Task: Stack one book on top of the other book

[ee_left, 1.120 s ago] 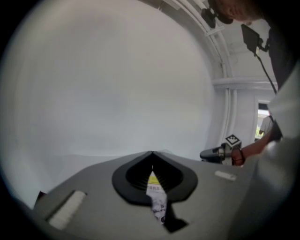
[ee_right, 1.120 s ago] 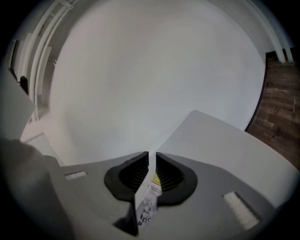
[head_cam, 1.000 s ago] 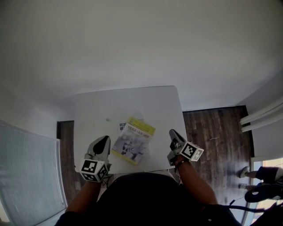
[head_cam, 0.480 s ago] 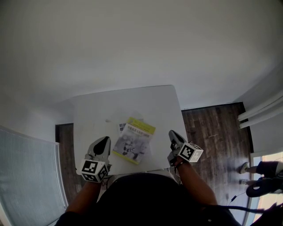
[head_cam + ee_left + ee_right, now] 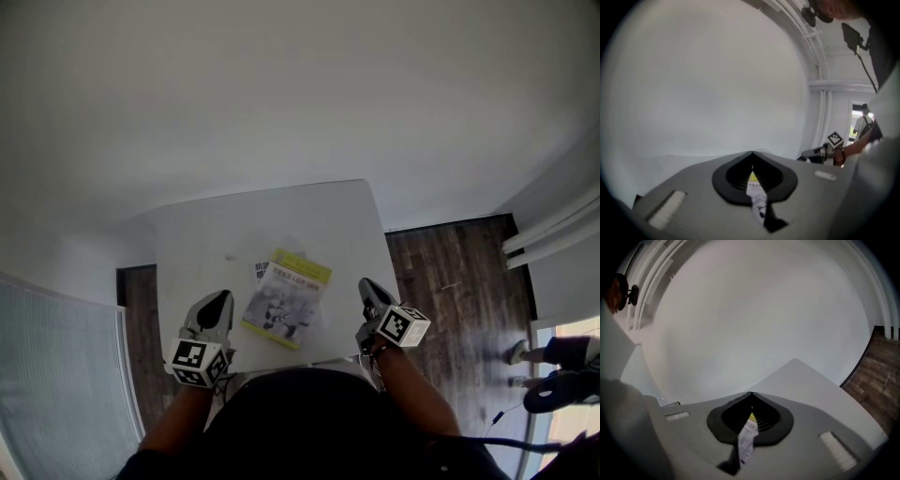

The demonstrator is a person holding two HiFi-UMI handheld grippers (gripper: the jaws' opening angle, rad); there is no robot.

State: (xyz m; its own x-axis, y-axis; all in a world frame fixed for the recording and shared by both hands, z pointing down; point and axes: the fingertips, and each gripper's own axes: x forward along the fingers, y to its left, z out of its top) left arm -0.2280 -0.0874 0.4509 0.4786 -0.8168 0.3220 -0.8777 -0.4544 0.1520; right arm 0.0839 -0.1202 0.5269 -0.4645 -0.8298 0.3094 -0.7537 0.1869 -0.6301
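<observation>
On the near half of the white table [image 5: 281, 211], a book with a yellow band along its far edge [image 5: 284, 300] lies flat on top of a second book [image 5: 260, 271]. Only a printed corner of the second book shows, at the top book's far left. The stack is turned slightly askew to the table's edges. The left gripper [image 5: 217, 302] sits just left of the stack at the near edge and the right gripper [image 5: 367, 286] sits to its right, both apart from the books and angled a little downward. In the left gripper view the two jaws meet at their tips with nothing clamped between them, and a thin sliver of the book's cover shows through the slit behind them. The right gripper view shows the same: jaws pressed together and empty, with a strip of the cover beyond. Dark wood floor [image 5: 459, 281] lies to the right of the table.
</observation>
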